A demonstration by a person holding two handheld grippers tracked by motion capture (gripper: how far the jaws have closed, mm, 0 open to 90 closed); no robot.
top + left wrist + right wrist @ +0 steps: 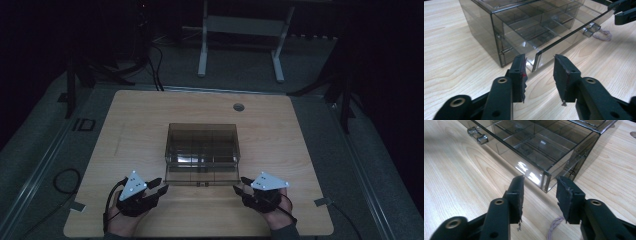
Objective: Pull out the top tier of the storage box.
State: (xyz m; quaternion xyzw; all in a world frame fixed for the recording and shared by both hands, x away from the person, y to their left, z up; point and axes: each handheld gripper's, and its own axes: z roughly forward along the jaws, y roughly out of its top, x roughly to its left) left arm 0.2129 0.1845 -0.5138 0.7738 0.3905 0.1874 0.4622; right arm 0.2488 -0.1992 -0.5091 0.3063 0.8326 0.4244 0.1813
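Observation:
A smoky see-through drawer box (202, 145) stands in the middle of the wooden table (280, 150). Its bottom drawer (564, 37) is pulled part way out, its small clear handle (592, 28) facing me. My left gripper (161, 184) sits at the drawer's front left corner (535, 62), jaws open, and that corner stands just past the tips without touching the pads. At the front right corner (546, 183) my right gripper (540, 180) is likewise open and holds nothing. A pale thread (555, 225) lies on the table under it.
A round cable hole (238, 107) sits in the table behind the box. Beyond the far edge stands a white desk frame (240, 30), with dark stands at both sides. A cable loop (65, 180) lies on the floor at the left.

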